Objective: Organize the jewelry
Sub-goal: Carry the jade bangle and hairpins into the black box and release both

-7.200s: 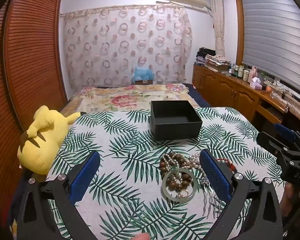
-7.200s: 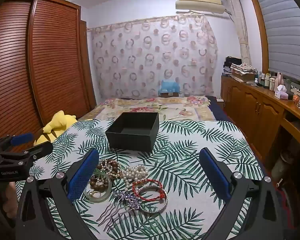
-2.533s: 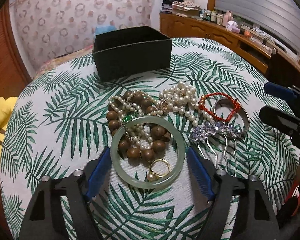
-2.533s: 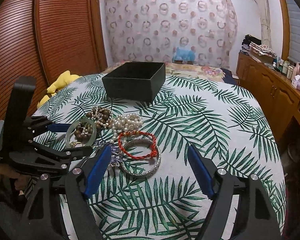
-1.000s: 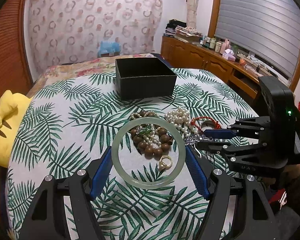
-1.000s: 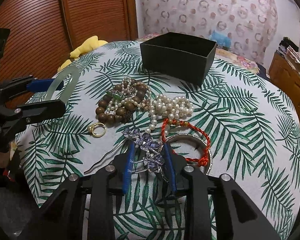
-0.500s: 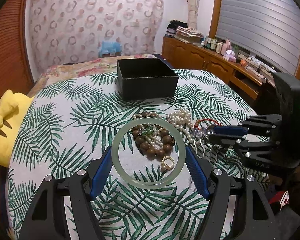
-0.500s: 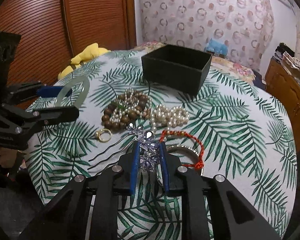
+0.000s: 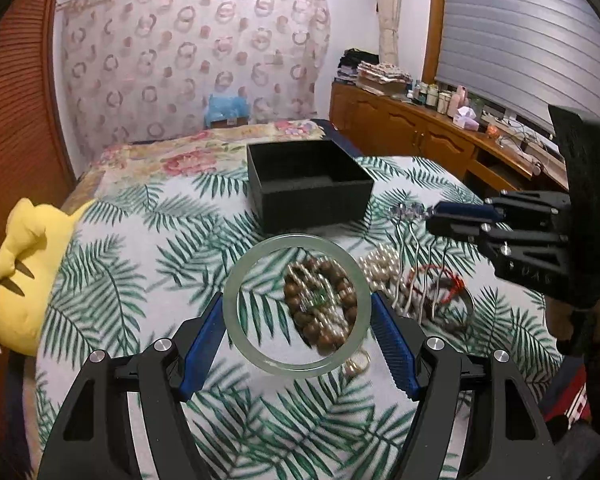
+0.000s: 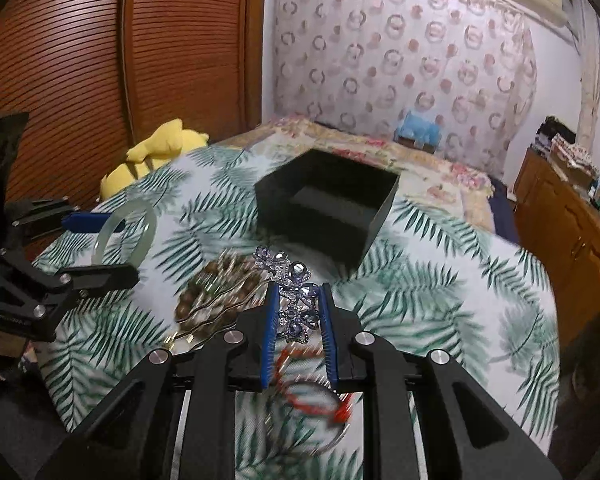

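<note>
The left gripper (image 9: 298, 316) clamps one jade bangle (image 9: 236, 280); the right gripper (image 10: 298, 308) pinches one jeweled hair comb (image 10: 290, 276). One black box (image 9: 312, 200) sits at twelve o'clock; three bracelets and one ring (image 9: 360, 361) remain.

Left tool (image 9: 298, 312) tilted down over the table (image 9: 120, 280), blue pads spread wide and pressing a jade bangle (image 9: 236, 320), right tool (image 10: 298, 312) beside it, raised off the table, pads clamped narrowly on a jeweled hair comb (image 10: 292, 276)
</note>
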A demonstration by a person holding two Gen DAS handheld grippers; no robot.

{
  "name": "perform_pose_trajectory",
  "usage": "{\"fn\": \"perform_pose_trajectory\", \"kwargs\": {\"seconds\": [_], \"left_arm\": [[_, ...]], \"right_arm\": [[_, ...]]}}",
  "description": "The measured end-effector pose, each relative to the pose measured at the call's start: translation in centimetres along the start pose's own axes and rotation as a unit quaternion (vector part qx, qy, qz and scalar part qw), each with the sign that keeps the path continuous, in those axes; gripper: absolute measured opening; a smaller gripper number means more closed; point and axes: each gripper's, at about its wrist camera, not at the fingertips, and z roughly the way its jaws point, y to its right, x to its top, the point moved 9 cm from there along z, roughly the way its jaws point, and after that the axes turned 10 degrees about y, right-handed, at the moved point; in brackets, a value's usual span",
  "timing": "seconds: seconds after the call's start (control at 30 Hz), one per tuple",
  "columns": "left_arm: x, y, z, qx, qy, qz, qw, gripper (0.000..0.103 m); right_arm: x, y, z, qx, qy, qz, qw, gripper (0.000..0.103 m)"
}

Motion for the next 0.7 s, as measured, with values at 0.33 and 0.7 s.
{"fn": "perform_pose_trajectory", "kwargs": {"seconds": [0.33, 0.7], "left_arm": [[3.1, -1.0, 2.0, 0.011, 0.009, 0.015, 0.9998, 0.069], [6.1, -1.8, 6.3, 0.021, -0.002, 0.028, 0.9994, 0.069]], "right_arm": [[4.4, 4.4, 4.7, -0.027, 0.007, 0.010, 1.000, 0.022], [7.1, 7.2, 11.3, -0.024, -0.001, 0.044, 0.999, 0.022]]}}
